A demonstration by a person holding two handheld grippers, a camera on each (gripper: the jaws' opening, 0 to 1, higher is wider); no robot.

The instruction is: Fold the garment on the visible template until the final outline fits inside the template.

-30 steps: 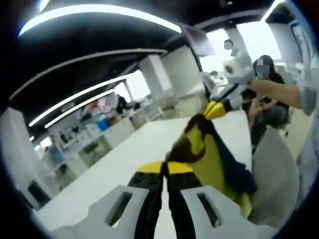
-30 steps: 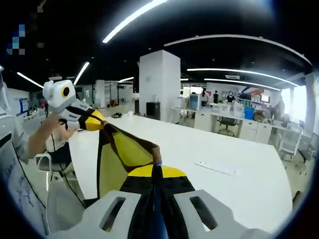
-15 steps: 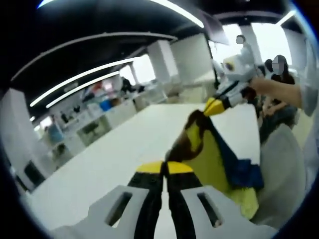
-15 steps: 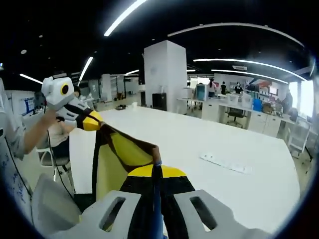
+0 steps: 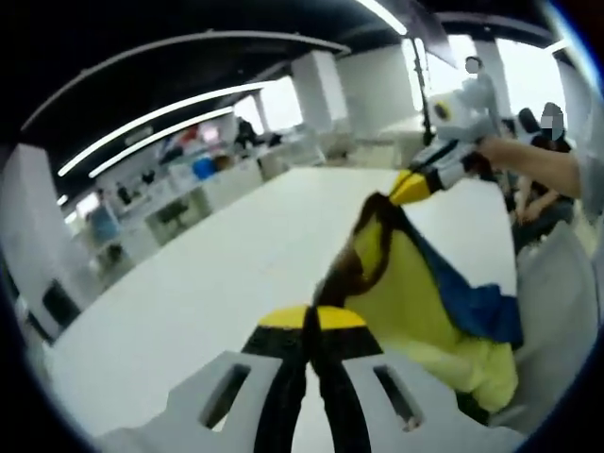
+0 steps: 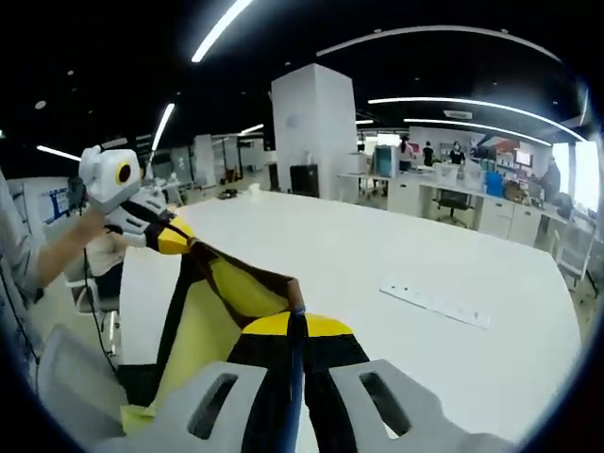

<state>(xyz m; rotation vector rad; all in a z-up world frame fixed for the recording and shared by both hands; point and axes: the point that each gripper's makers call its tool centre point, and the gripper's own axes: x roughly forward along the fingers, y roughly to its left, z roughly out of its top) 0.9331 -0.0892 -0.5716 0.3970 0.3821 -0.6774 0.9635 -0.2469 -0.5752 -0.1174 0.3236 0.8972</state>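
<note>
between your two grippers, the garment (image 5: 415, 293) hangs stretched above the white table (image 5: 217, 283).

your left gripper (image 5: 312, 319) has its jaws clenched on a dark brown edge of the yellow, brown and blue cloth; your right gripper (image 6: 294, 326) is clamped on another edge the same way. from each view you see the other gripper pinching the far corner, held up by your hand. a white strip (image 6: 434, 304) lies flat further along the table, well apart from the cloth.
</note>
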